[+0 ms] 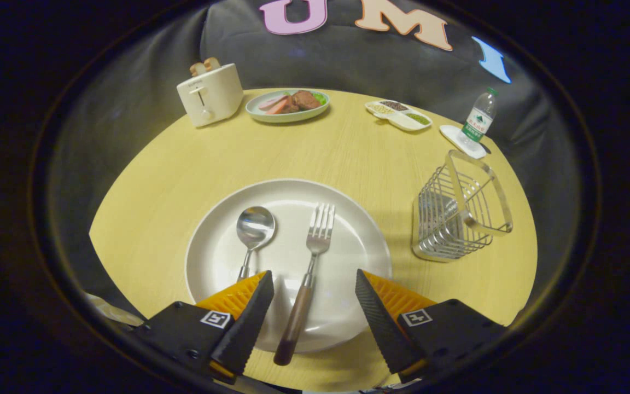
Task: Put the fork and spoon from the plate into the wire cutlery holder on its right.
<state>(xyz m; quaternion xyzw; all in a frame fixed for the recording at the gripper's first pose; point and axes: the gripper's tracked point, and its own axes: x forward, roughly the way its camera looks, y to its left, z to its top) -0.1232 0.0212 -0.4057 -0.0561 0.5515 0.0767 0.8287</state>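
claw wide open, straddling the fork handle on the white plate; spoon just left. best to drop straight, pinch the wooden handle mid-length, then carry it to the wire holder at right.

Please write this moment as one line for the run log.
tool: open, fork handle between fingers | fork: on plate | spoon: on plate, left of fork | wire cutlery holder: right of plate, no cutlery inside
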